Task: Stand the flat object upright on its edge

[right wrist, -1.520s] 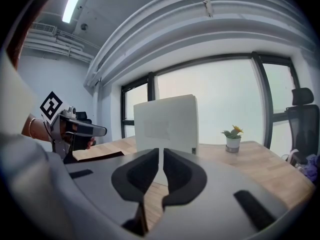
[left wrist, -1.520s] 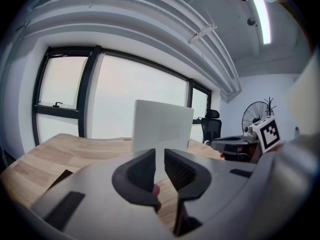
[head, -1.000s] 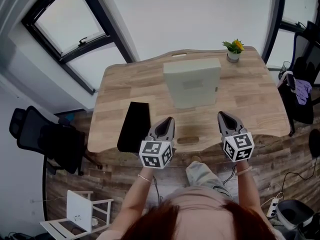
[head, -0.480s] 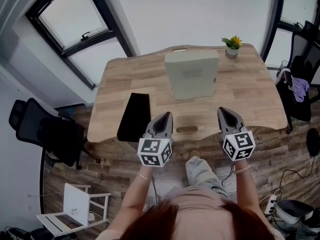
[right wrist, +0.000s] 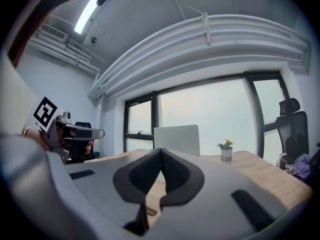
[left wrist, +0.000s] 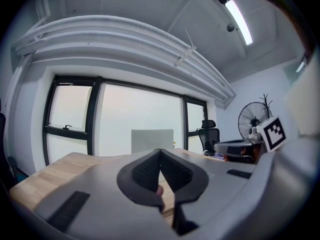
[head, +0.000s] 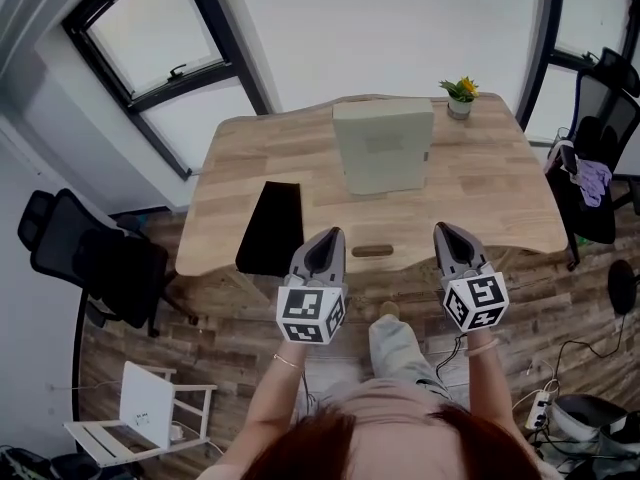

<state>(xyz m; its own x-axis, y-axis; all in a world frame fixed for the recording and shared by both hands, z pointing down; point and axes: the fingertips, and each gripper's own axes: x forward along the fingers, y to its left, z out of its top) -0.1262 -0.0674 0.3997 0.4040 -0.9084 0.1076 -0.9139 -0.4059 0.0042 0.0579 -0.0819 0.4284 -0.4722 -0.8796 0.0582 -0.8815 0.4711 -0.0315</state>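
The flat pale grey-green object [head: 383, 146] stands upright on its edge near the middle back of the wooden table [head: 480, 183]; it also shows far ahead in the left gripper view [left wrist: 152, 140] and the right gripper view [right wrist: 176, 139]. My left gripper [head: 330, 238] hangs over the table's front edge, jaws shut with nothing between them [left wrist: 160, 156]. My right gripper [head: 441, 232] is level with it on the right, also shut and empty [right wrist: 160, 156]. Both are well short of the object and touch nothing.
A black flat slab [head: 270, 228] lies at the table's front left, overhanging the edge. A small potted plant [head: 459, 96] stands at the back right. Black office chairs stand at the left [head: 85, 263] and right [head: 600, 118]. A white stool [head: 145, 413] is on the floor.
Both grippers have drawn back toward the person, from over the table's front part to its front edge. The pale object stays standing.
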